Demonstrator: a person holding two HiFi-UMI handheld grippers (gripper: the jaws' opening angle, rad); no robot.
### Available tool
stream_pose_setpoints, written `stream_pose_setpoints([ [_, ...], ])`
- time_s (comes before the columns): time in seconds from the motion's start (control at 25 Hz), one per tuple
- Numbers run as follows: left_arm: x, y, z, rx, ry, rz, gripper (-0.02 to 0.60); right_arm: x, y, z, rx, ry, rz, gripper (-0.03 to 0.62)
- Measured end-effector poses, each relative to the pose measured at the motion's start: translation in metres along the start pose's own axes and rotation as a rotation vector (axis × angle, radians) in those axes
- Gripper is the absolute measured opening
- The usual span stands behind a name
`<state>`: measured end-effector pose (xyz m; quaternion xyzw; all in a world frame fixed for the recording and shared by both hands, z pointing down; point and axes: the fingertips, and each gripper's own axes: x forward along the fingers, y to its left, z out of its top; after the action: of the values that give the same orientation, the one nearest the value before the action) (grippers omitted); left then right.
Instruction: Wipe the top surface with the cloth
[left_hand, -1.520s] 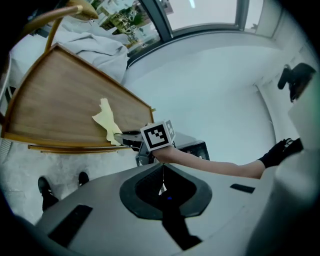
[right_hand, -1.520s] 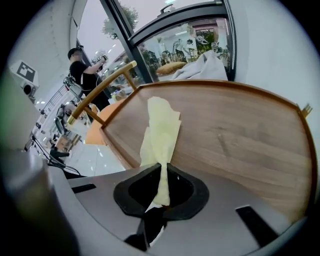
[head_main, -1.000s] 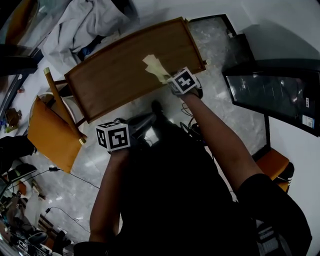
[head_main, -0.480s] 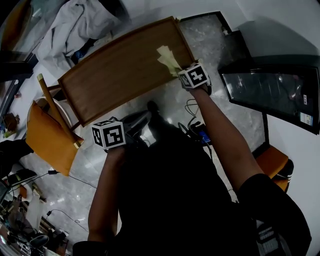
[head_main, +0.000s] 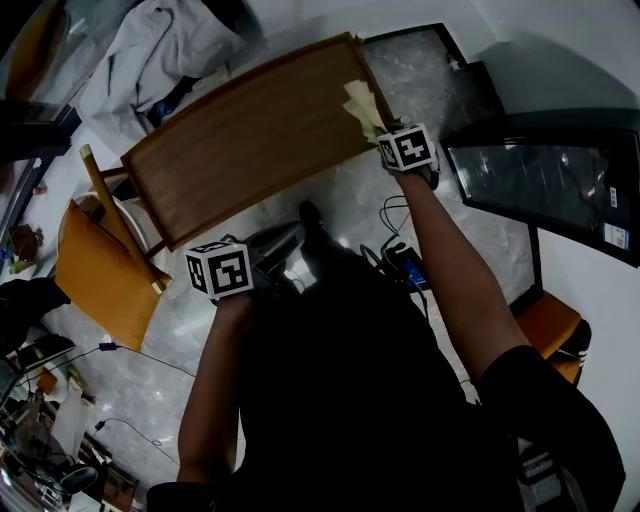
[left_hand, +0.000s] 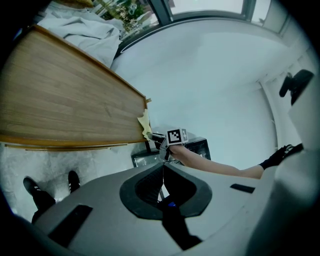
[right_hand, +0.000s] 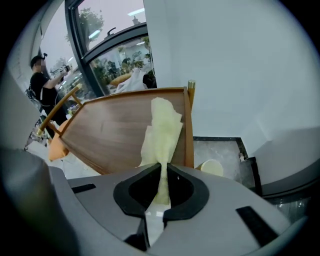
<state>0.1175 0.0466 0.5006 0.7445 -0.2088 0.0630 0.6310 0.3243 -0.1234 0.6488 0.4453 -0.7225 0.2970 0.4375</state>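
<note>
Cloth (right_hand: 162, 130) lies stretched on the tabletop (head_main: 240, 140) at its right end, alongside the raised rim (right_hand: 188, 127), with its near corner pinched between the jaws of the right gripper (right_hand: 164, 182). The left gripper (left_hand: 162, 172) hangs off the tabletop's near side, jaws together on nothing. The hold looks thin, so a drag against the rim could snag the cloth and pull it from the jaws. This near the end, an outward stroke may carry it over the rim, leaving most of the tabletop unwiped.
</note>
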Motion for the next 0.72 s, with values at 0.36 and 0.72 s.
stream_pose_setpoints([
  [0.36,-0.031,0.006,-0.006,-0.017,-0.044,-0.003,0.011,-0.007,-0.017,-0.001,0.049,-0.024,-0.196,0.032],
  [0.72,-0.102,0.018,0.008,-0.011,-0.158,-0.088,0.011,-0.035,0.066,0.035,0.263,-0.247,0.136,0.034],
])
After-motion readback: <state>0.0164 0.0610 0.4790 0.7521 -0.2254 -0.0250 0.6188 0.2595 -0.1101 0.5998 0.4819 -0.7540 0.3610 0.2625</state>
